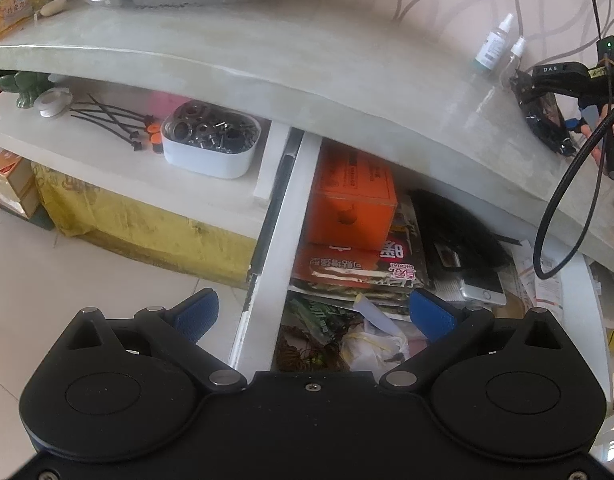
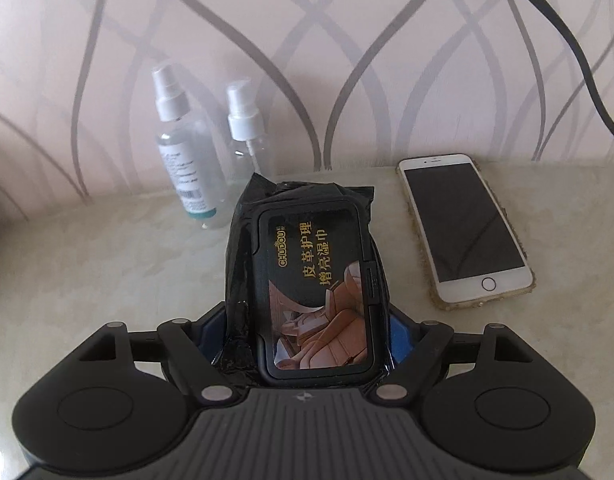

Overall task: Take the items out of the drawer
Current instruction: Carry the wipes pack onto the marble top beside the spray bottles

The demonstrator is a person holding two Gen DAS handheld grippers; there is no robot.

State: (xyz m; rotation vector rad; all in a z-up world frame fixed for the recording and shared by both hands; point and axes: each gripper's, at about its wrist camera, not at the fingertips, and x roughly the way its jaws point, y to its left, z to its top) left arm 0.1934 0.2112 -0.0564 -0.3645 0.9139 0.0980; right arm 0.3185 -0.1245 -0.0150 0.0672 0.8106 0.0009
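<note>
Gripping wipes pack (image 2: 307, 276) in right fingers (image 2: 399, 332) | phone (image 2: 465, 226), spray bottles (image 2: 179, 148) beside | left fingers (image 1: 431, 314) wide

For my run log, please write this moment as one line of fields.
left gripper: open, empty, over open drawer | right gripper: grips black wipes pack over countertop | nearby: phone, two spray bottles
</note>
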